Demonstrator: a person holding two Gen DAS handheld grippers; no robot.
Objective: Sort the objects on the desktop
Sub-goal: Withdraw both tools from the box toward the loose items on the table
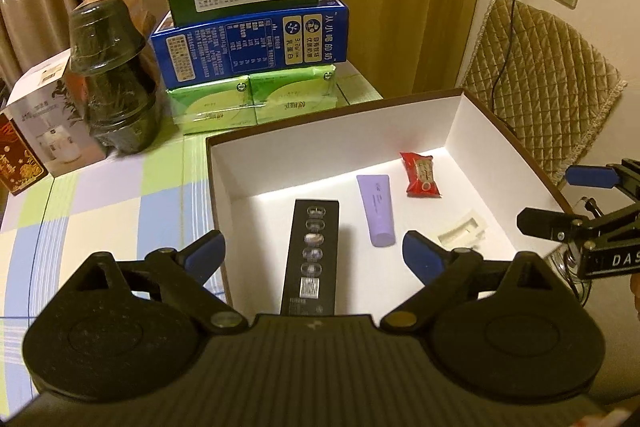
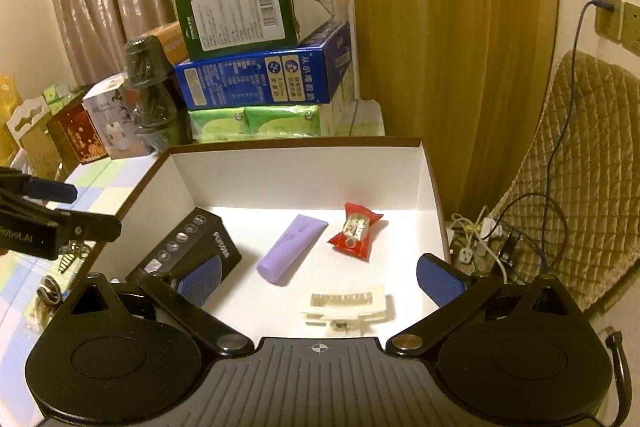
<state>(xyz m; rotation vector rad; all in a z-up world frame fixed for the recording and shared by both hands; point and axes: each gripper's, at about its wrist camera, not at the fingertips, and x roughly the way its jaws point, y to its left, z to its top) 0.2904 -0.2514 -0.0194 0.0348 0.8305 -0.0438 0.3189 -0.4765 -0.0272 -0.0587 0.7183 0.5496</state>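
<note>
Right gripper (image 2: 320,283), fingers spread and empty, hovers directly over the white hair clip (image 2: 347,305) in the box (image 2: 296,163), clip's long axis crosswise; left gripper (image 1: 316,251) likewise spread.

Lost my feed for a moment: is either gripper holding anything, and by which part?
Nothing is held. The left gripper and right gripper are both open above the box, with nothing between their fingers.
</note>
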